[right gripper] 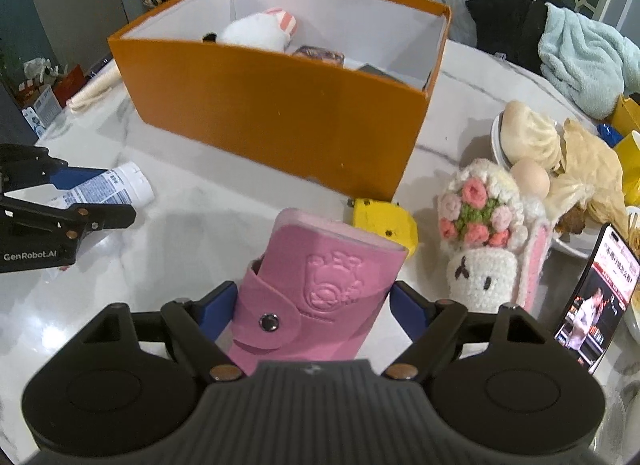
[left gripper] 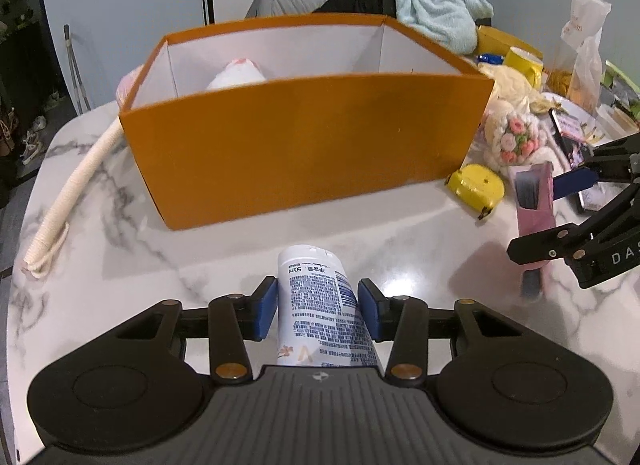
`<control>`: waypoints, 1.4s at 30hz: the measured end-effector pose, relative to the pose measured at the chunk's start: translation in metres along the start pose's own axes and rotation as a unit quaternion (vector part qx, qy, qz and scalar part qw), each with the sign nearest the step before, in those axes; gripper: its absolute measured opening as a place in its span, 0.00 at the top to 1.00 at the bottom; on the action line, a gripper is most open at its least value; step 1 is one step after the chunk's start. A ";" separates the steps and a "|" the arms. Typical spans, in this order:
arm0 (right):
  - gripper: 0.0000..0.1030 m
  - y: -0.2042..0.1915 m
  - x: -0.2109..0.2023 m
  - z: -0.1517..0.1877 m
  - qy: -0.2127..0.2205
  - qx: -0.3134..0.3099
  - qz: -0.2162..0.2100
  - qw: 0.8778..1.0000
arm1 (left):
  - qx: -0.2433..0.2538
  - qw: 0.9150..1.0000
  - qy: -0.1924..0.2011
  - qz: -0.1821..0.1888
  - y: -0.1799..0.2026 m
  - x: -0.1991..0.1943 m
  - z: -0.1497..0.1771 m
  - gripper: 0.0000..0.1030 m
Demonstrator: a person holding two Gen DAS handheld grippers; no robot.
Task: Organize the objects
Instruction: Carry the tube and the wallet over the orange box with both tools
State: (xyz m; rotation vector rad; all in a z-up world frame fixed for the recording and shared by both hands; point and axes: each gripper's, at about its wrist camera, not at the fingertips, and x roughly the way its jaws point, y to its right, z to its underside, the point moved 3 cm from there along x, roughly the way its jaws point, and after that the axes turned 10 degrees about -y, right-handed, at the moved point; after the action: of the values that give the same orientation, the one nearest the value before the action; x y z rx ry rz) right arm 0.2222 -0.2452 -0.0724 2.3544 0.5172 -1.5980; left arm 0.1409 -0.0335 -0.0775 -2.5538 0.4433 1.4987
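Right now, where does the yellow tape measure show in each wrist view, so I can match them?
Left wrist: yellow tape measure, right of centre, on the table by the orange box's near right corner.
Right wrist: tape measure, centre, partly behind the pink wallet.
Shared landmark: the orange box.

Glossy marble table point(right gripper: 224, 221), matt orange cardboard box point(right gripper: 276, 113), embossed pink leather-look wallet point(right gripper: 320, 285).
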 end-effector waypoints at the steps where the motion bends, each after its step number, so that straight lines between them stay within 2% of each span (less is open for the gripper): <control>1: 0.19 0.000 -0.003 -0.002 0.004 0.001 -0.002 1.000 | 0.001 1.000 0.005 -0.002 0.000 -0.003 -0.002 0.51; 14: 0.20 -0.008 -0.045 -0.038 0.061 0.002 -0.031 0.998 | -0.016 0.998 0.064 0.022 -0.002 -0.044 -0.040 0.51; 20: 0.20 -0.008 -0.086 -0.071 0.123 0.002 -0.029 0.992 | -0.022 0.996 0.087 0.015 -0.005 -0.051 -0.075 0.50; 26: 0.20 0.002 -0.105 -0.107 0.159 0.015 -0.021 0.987 | -0.028 0.994 0.109 0.007 -0.010 -0.054 -0.113 0.50; 33: 0.20 0.027 -0.091 -0.143 0.165 0.050 -0.018 0.985 | -0.052 0.993 0.109 0.005 -0.020 -0.033 -0.138 0.50; 42: 0.20 0.044 -0.032 -0.149 0.125 0.074 -0.027 0.989 | -0.062 0.995 0.083 -0.002 -0.023 0.002 -0.147 0.50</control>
State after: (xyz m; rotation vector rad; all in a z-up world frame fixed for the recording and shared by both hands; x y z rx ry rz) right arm 0.3552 -0.2316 0.0128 2.6941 0.5326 -1.4146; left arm 0.2707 -0.0522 -0.0073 -2.7865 0.3763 1.3576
